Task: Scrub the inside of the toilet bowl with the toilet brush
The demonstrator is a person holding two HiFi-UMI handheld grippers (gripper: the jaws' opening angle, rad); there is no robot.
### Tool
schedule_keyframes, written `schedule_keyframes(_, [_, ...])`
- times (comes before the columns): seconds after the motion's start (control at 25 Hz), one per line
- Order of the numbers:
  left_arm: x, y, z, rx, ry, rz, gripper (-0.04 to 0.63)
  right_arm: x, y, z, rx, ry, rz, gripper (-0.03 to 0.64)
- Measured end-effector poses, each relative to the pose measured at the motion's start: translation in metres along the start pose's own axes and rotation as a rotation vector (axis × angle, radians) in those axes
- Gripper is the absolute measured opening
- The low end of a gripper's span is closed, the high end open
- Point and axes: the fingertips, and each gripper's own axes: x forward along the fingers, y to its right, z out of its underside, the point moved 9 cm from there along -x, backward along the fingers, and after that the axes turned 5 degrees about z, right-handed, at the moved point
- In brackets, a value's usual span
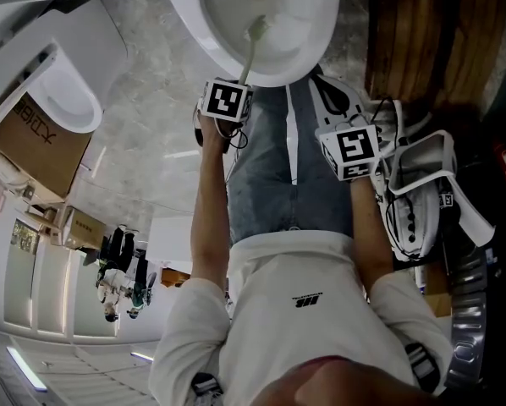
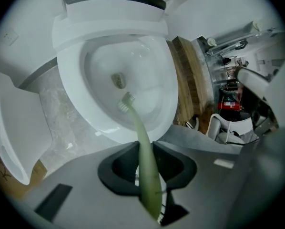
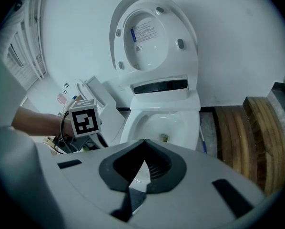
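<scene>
Your left gripper (image 1: pixel 236 87) reaches toward 12 o'clock on an outstretched arm, jaws clamped on the toilet brush (image 2: pixel 144 151) handle; your right gripper (image 3: pixel 143 142) sits at 2 o'clock, jaws closed together, empty

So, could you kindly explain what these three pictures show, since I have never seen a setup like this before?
There is no robot here: a person holds a two-jaw hand tool, a gripper, in each hand. One picture comes from a camera on the person's head, looking down; the other two come from cameras riding on each gripper. The left gripper is shut on a green toilet brush, whose head is down inside the white toilet bowl. The right gripper is shut and holds nothing.
</scene>
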Motion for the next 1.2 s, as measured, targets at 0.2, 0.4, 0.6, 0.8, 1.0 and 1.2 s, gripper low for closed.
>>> schedule_keyframes(0.2, [0.007, 0.012, 0.001, -0.036, 0.039, 0.042, 0.095, 0.001, 0.000, 0.000, -0.005, -0.010, -0.008, -0.006])
schedule_keyframes(0.4, [0.018, 0.015, -0.001, -0.127, 0.094, 0.091, 0.095, 0.003, 0.001, 0.001, -0.018, -0.019, -0.017, -0.005])
schedule_keyframes(0.6, [0.027, 0.015, -0.006, -0.196, 0.135, 0.113, 0.095, 0.005, 0.003, 0.000, -0.032, -0.033, -0.024, -0.006])
schedule_keyframes(0.8, [0.036, 0.012, -0.011, -0.242, 0.157, 0.119, 0.094, 0.008, 0.005, -0.001, -0.046, -0.042, -0.033, -0.006])
schedule_keyframes(1.0, [0.046, 0.010, -0.018, -0.278, 0.175, 0.125, 0.094, 0.011, 0.008, -0.002, -0.058, -0.058, -0.043, -0.005])
schedule_keyframes(1.2, [0.053, 0.007, -0.029, -0.300, 0.193, 0.128, 0.094, 0.014, 0.011, -0.002, -0.071, -0.071, -0.052, -0.005])
